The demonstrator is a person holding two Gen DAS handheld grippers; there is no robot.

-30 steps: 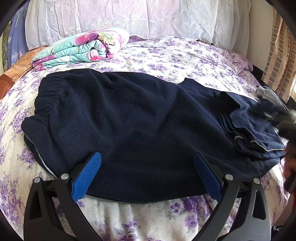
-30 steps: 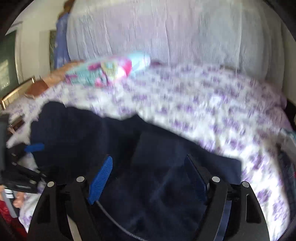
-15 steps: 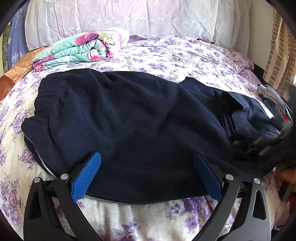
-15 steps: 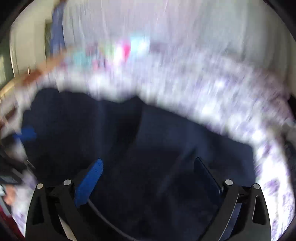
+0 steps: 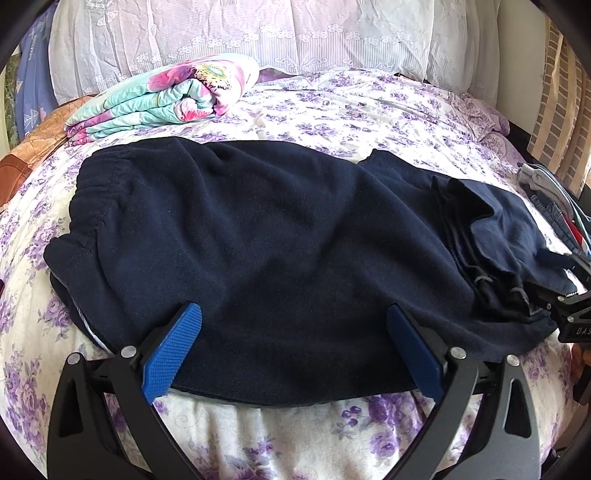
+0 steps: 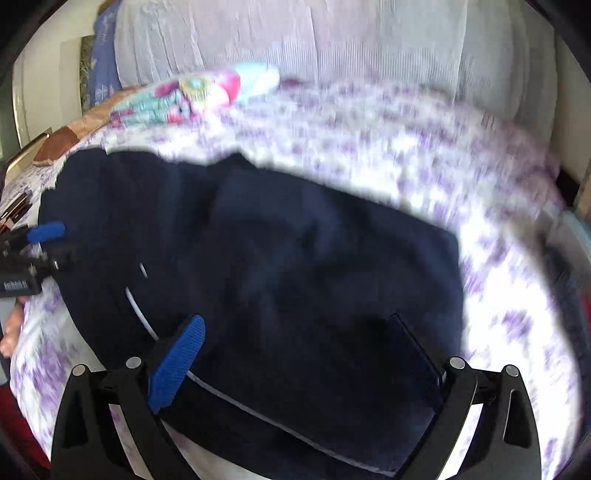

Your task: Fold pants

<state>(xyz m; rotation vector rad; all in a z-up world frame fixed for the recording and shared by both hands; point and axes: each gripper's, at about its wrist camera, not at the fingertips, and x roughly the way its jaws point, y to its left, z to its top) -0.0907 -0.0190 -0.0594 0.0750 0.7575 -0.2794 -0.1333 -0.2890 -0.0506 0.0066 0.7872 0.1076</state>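
Two grippers hang low over the bed (image 5: 369,110), each spread wide with nothing between its fingers. In the left wrist view the left gripper (image 5: 293,350) sits at 6 o'clock, level, its blue ribbed pads (image 5: 173,350) apart over the near edge of the pants (image 5: 258,240); whether the pads touch the cloth I cannot tell. The pants, dark navy and fleecy, lie flat across the middle of the bed, the gathered elastic waistband (image 5: 88,199) at 9 o'clock and the legs doubled into a bunched stack toward 3 o'clock. The right gripper (image 5: 569,295) shows only as black hardware at 3 o'clock, right at the folded leg ends. In the blurred right wrist view the right gripper (image 6: 295,365) is also at 6 o'clock, fingers wide, above the folded legs, where a thin pale stripe (image 6: 140,314) curves along the fabric. The left gripper (image 6: 40,240) appears at 9 o'clock by the far end of the pants. A folded floral quilt (image 5: 159,99) in teal and pink lies at 11 o'clock, well apart from the pants. The sheet (image 5: 332,435) is cream with purple flowers; lace-trimmed white pillows (image 5: 258,33) stand at 12 o'clock.
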